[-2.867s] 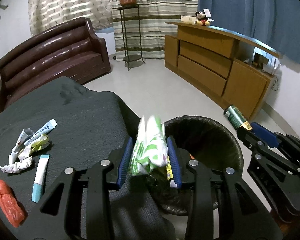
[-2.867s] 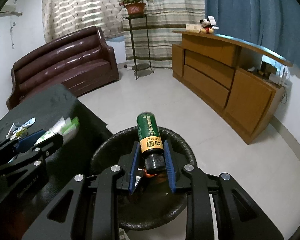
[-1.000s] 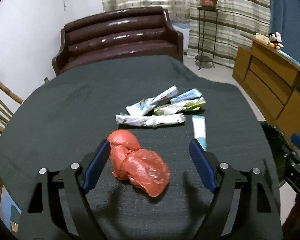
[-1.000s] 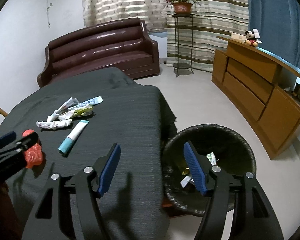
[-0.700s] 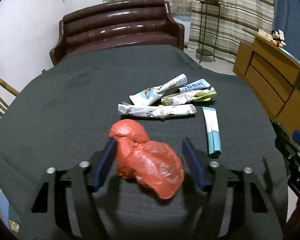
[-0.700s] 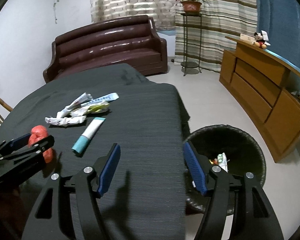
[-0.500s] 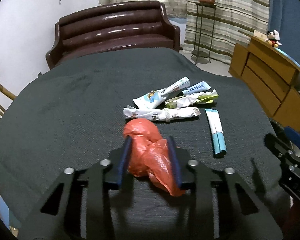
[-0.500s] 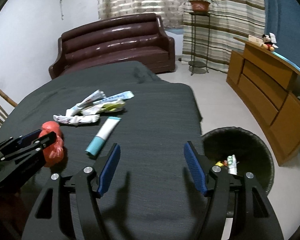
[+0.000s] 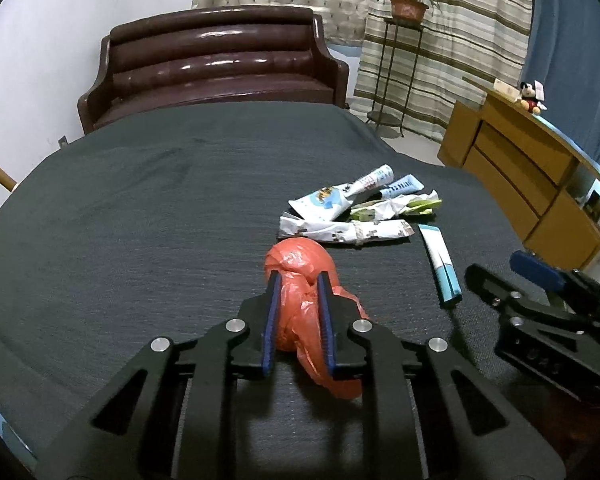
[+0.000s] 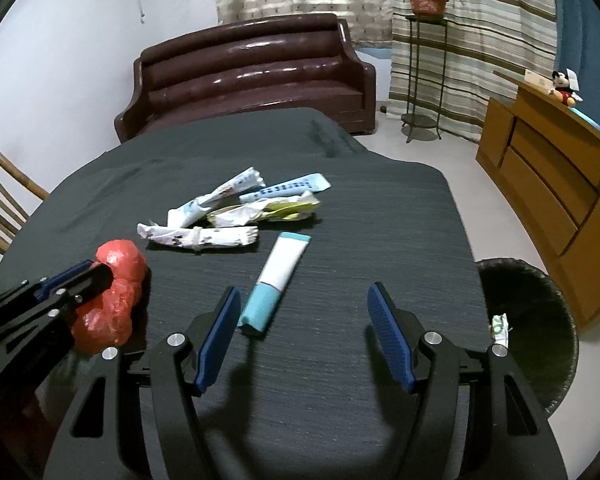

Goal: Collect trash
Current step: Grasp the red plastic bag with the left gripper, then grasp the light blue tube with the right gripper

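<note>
Red plastic bag [image 9: 300, 280] squeezed between the closing jaws of the left gripper [image 9: 298, 280], low on the dark tablecloth [image 9: 140, 220]. Spread wide and empty, right gripper [image 10: 304, 300], with teal-capped tube [image 10: 278, 276] just beyond its left pad [image 10: 218, 340]; bin [image 10: 540, 320] off right.

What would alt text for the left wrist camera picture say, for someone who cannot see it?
The left gripper, its jaws closing, squeezes a crumpled red plastic bag on a dark cloth-covered table. Beyond lie crumpled wrappers and a white and teal tube; the right gripper enters at the right edge.
</note>
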